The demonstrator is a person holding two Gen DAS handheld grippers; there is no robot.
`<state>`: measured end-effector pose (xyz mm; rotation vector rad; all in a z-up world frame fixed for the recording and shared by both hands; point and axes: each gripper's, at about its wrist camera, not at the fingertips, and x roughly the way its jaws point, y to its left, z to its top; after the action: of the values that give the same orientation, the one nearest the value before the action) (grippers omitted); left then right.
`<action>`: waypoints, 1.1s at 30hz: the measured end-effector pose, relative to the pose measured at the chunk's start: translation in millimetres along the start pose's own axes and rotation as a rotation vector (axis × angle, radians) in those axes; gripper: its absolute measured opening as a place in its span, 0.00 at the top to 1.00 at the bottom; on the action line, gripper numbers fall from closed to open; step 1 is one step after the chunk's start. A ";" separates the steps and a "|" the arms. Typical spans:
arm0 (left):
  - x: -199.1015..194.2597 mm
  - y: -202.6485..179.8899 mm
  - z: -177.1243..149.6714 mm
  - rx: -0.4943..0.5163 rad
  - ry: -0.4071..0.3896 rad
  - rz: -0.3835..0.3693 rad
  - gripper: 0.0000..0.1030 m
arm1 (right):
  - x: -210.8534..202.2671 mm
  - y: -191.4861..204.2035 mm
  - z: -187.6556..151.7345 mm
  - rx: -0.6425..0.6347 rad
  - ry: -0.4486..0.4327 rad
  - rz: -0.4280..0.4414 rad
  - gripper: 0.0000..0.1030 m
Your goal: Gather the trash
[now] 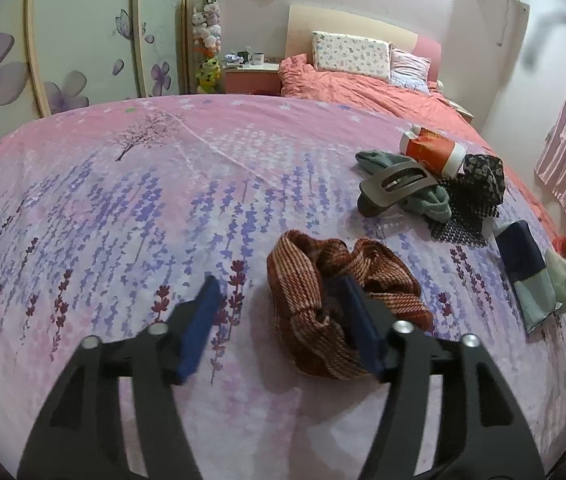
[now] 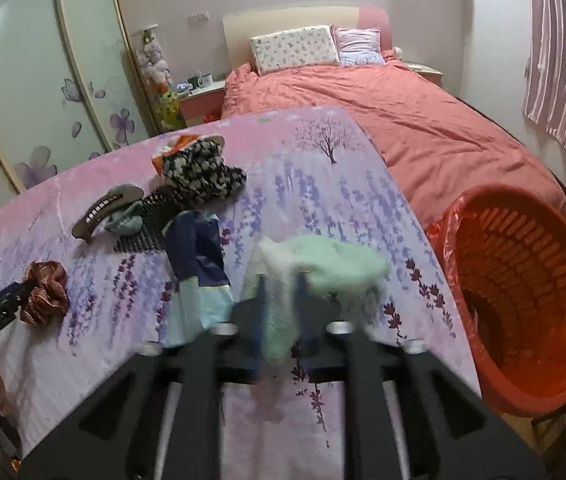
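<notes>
The pale green cloth [image 2: 315, 272] hangs pinched between the narrow jaws of the right gripper [image 2: 281, 308], its loose end draped ahead of the fingertips. The red basket [image 2: 523, 280] stands to the right of those jaws, beside the sheet [image 2: 323, 184]. Just left of them lies a blue cloth [image 2: 199, 256]. The left gripper [image 1: 279, 320] stands wide, nothing pinched: the scrunchie [image 1: 315, 292] lies against its right finger, clear of the left one. Ahead to the right lie a hair clip [image 1: 395, 184], an orange bottle [image 1: 435, 152] and dark mesh [image 1: 471, 200].
</notes>
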<state>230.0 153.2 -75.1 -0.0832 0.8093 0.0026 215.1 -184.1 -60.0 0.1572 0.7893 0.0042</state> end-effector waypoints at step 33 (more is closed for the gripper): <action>34.0 -24.1 9.6 0.056 0.118 0.009 0.12 | 35.9 -4.2 -1.6 0.001 0.081 -0.081 0.46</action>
<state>261.2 128.9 -91.3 -0.0273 0.9267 -0.0164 239.0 -185.8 -87.1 0.1261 0.8765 -0.0665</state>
